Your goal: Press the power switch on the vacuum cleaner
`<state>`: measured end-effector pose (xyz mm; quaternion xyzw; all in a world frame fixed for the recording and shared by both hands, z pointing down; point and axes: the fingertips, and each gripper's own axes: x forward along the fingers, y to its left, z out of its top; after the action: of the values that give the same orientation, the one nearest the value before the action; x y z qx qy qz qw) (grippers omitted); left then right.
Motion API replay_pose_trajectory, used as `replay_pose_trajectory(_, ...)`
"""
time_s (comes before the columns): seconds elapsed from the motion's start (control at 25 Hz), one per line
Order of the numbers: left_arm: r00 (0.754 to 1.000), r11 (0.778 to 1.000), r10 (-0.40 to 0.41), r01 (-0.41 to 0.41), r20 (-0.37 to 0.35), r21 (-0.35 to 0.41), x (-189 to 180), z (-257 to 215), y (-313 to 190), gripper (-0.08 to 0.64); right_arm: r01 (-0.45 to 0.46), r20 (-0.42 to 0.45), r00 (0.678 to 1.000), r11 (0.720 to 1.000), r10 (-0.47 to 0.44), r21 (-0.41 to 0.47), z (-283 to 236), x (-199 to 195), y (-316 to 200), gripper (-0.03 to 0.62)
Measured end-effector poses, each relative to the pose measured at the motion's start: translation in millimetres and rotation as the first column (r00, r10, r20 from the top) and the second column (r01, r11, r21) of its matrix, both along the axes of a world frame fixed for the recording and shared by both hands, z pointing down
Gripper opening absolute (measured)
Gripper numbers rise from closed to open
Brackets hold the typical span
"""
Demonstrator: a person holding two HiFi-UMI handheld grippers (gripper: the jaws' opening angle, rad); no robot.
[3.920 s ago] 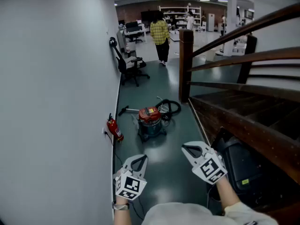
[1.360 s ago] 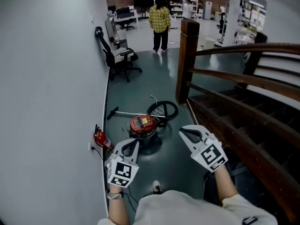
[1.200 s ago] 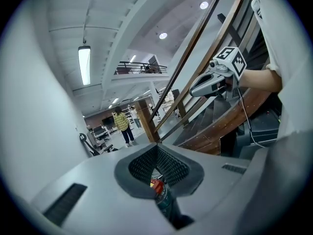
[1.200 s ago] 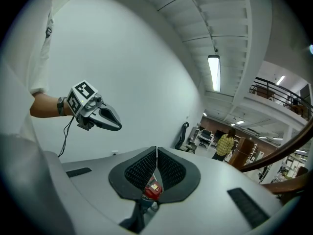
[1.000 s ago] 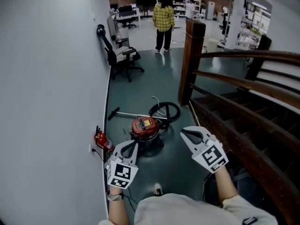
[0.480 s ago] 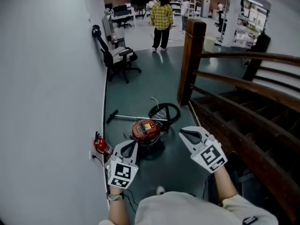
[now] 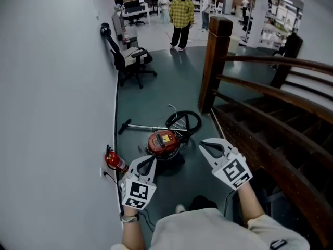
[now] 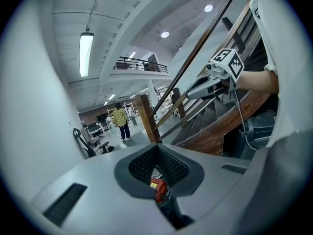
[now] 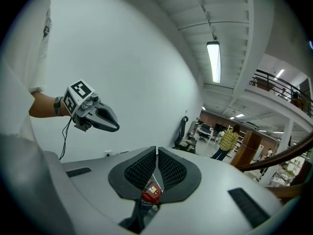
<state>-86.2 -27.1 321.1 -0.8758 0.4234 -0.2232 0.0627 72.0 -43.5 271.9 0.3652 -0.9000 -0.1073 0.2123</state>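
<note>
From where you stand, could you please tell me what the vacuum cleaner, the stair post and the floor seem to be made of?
The vacuum cleaner: red lid, likely glossy plastic; the drum below is too dark to tell.
The stair post: brown wood, probably varnished, given its soft sheen.
The floor: smooth dark green coating, perhaps paint or vinyl, faintly reflective.

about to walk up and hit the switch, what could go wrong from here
1. The hose and wand lie loose on the floor around the vacuum cleaner; a foot could catch on them.
2. The fire extinguisher sits at the wall on the side of the left gripper; a low swing might knock it.
3. The power switch cannot be made out yet, so a press could miss.
</note>
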Motion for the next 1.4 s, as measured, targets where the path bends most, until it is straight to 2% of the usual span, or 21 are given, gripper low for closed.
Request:
replay_pose_trajectory(0.28, 1.0, 0.999, -0.029, 0.029, -0.009, -0.021, -15, 7, -11, -0.002, 0.03, -0.002, 1.0, 0.999, -0.03, -0.015, 10, -12, -10, 0.032)
replay_pose_trajectory(0.68, 0.995, 0.994, -0.104, 0.104, -0.008, -0.042, -29, 17, -47, -0.002, 0.108, 0.025, 0.994, 0.993, -0.107, -0.039, 19, -24, -65, 0.032)
replay_pose_trajectory(1.04, 0.988, 0.983, -0.155, 0.155, 0.012, -0.095, -38, 38, -96, -0.002, 0.141, 0.007, 0.99, 0.984, -0.141, -0.112, 52, -32, -134, 0.032)
replay_pose_trajectory(1.24, 0.983, 0.974, -0.182, 0.183, 0.021, -0.132, -43, 52, -123, -0.002, 0.192, -0.023, 0.98, 0.963, -0.2, -0.188, 85, -40, -163, 0.034)
replay_pose_trajectory(1.4, 0.981, 0.969, -0.192, 0.196, 0.037, -0.153, -47, 64, -147, -0.002, 0.206, -0.014, 0.977, 0.952, -0.215, -0.225, 106, -46, -191, 0.034)
